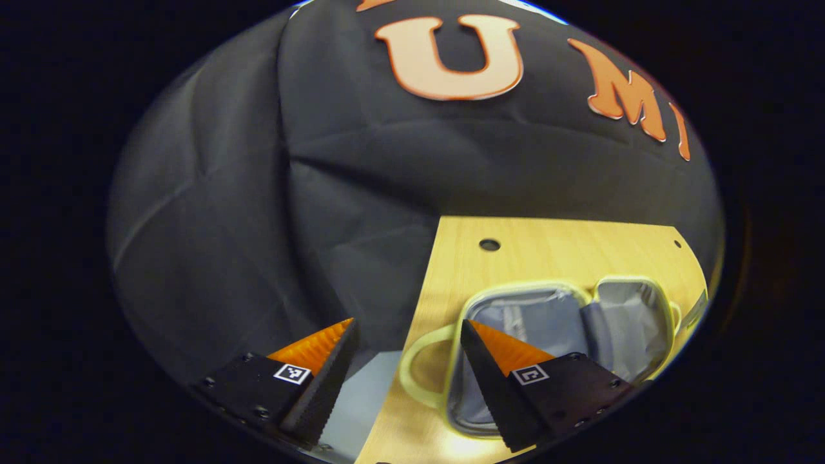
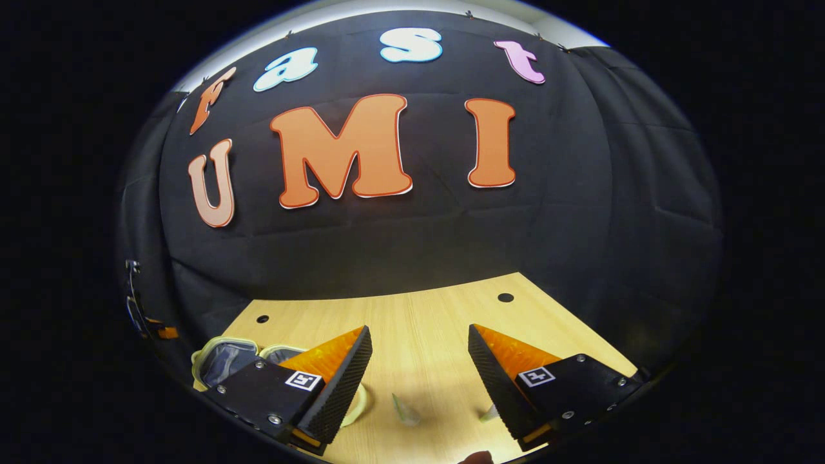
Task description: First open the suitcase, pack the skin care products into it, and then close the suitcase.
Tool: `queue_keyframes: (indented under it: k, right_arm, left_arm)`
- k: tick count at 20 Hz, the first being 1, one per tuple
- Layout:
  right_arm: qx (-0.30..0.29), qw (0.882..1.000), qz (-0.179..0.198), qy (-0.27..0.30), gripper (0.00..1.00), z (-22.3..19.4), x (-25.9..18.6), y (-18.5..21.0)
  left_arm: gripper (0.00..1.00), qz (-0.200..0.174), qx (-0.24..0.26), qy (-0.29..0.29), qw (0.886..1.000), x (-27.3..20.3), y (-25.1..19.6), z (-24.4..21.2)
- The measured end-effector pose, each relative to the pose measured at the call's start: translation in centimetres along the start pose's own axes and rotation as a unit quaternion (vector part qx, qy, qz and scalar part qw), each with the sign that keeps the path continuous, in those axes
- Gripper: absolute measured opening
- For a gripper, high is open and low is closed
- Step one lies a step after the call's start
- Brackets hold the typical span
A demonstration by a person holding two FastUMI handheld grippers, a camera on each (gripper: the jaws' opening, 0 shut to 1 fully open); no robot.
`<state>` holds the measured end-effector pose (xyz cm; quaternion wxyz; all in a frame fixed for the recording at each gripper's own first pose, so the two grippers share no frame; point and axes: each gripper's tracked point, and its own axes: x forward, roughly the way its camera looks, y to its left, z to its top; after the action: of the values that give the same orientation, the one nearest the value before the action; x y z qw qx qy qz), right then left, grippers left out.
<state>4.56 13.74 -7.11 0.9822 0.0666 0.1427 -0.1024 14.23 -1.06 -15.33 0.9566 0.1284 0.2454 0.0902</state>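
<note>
Surface: a light wooden table with small round holes near its far edge. In the left gripper view its left edge is visible, with a pale grey floor below it. The booth is closed at the back and sides by creased black cloth; a strip of pale wall shows above the cloth in the right gripper view.

Suitcase: lies open and flat on the table, two pale yellow-green shells side by side with grey lining facing up. A looped handle sticks out from the nearer shell toward the table's left edge. No products can be made out inside it. In the right gripper view the same case sits at the far left of the table, partly behind that gripper's left finger.

Left gripper: fingers spread wide, nothing between them. It hangs above the table's left edge, with its right finger over the nearer shell.

Right gripper: fingers spread wide, holding nothing, above the middle of the table.

Hard to make out: two small pale items lie on the table just beyond the right gripper; one is partly covered by its right finger, and both are too small to identify. The far shell of the suitcase is cut off at the edge of the left gripper view.
</note>
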Motion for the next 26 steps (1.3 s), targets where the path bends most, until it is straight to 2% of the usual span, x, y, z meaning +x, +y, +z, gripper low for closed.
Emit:
queue_keyframes:
  k: [2, 7, 12, 17, 23, 26]
  right_arm:
    - [-0.01, 1.0, 0.003, -0.005, 0.95, 0.0, 0.0, -0.9]
    - [-0.028, 0.999, 0.018, -0.001, 0.95, -0.7, 0.2, -3.4]
    - [-0.021, 0.999, 0.029, 0.004, 0.95, -1.2, 0.4, -7.1]
    - [-0.022, 0.999, 0.038, 0.017, 0.95, -2.4, 0.5, -11.1]
    - [-0.025, 0.998, 0.035, 0.048, 0.95, -4.5, 0.8, -16.9]
    - [-0.029, 0.997, 0.031, 0.063, 0.95, -5.6, 0.9, -19.3]
  left_arm:
    - [0.98, -0.012, -0.006, -0.036, 0.999, -2.7, -3.6, 3.2]
    - [0.96, -0.074, -0.039, -0.1, 0.991, -8.1, -15.5, 8.0]
    - [0.97, -0.103, -0.016, -0.163, 0.981, -13.3, -28.0, 10.1]
    - [0.96, -0.165, -0.011, -0.146, 0.975, -16.3, -42.3, 7.7]
    - [0.96, -0.189, -0.014, -0.137, 0.972, -17.3, -53.9, 3.7]
    - [0.96, -0.188, -0.008, -0.121, 0.975, -15.8, -57.6, 0.2]
